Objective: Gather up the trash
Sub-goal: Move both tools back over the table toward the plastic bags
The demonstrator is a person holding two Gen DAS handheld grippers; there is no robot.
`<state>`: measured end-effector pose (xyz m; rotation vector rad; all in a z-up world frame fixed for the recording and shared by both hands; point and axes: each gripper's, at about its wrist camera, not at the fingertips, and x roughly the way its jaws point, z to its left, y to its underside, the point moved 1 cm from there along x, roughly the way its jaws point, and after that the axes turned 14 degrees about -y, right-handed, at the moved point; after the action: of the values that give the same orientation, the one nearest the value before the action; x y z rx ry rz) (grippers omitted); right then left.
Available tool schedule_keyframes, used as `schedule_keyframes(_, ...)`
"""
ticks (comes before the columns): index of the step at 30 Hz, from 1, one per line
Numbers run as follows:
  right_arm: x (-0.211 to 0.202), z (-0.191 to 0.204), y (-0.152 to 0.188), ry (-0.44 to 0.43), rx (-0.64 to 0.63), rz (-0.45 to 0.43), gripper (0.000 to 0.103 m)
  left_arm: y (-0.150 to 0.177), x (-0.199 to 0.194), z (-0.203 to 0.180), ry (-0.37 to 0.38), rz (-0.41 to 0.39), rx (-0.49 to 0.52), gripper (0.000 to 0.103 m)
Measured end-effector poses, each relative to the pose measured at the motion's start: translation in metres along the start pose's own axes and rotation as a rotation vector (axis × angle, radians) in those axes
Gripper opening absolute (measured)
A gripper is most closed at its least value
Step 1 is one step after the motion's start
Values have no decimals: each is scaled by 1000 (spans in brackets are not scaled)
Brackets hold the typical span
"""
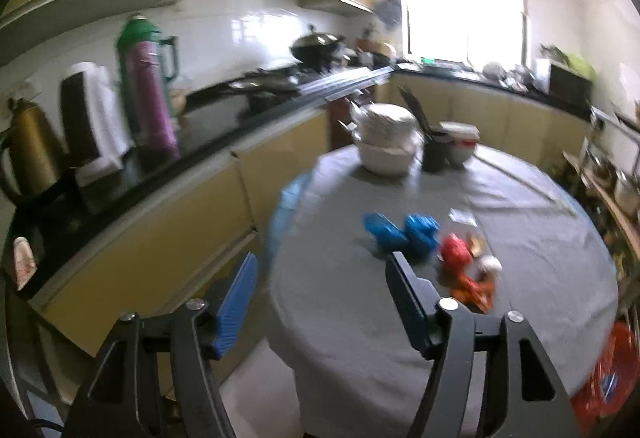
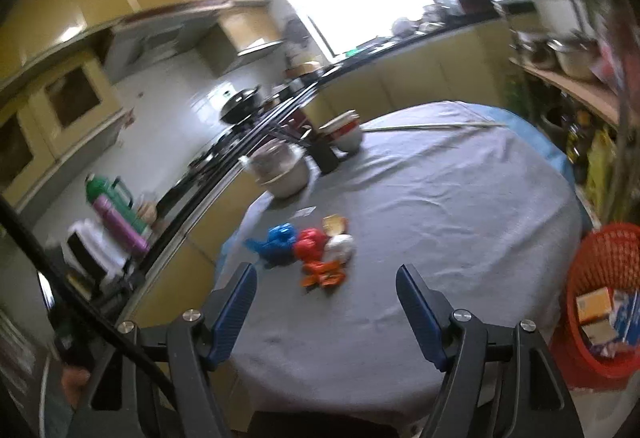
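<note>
Both grippers, left [image 1: 320,302] and right [image 2: 326,312], hang over the near edge of the table [image 2: 460,238] with jaws well apart and nothing between them. Ahead on the grey cloth the trash sits bunched together: blue wrappers [image 2: 280,242], a red one [image 2: 311,244], an orange one [image 2: 324,274] and a white wad [image 2: 340,246], all touching or just beside each other. Best to take one piece per grip, starting with the nearest orange one, coming down over it so the pads close on the wrapper and not the cloth. Beside the table on the right stands the red basket [image 2: 600,270], already holding boxes; carry each piece there. Bowls [image 2: 284,170] farther back should be left alone.
</note>
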<state>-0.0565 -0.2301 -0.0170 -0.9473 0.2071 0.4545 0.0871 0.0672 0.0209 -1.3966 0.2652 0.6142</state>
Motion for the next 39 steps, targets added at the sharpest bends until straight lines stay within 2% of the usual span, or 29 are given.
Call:
schedule_keyframes(5, 14, 38, 6, -15, -112, 49, 75, -15, -3, 25, -15, -5, -76, 70)
schedule_keyframes(18, 14, 48, -17, -54, -118, 6, 75, -22, -19, 25, 45, -24, -77, 70)
schedule_keyframes(23, 24, 35, -13, -52, -91, 28, 75, -17, -15, 27, 30, -22, -70, 70)
schedule_keyframes(28, 28, 13, 0, -32, -62, 71, 75, -6, 1, 25, 9, 27, -44, 70)
schedule_keyframes(32, 18, -5, -1, -22, -34, 55, 75, -2, 9, 27, 7, 70, -53, 70)
schedule_keyframes(39, 9, -35, -2, -29, 50, 29, 75, -2, 4, 25, -6, 54, -37, 70)
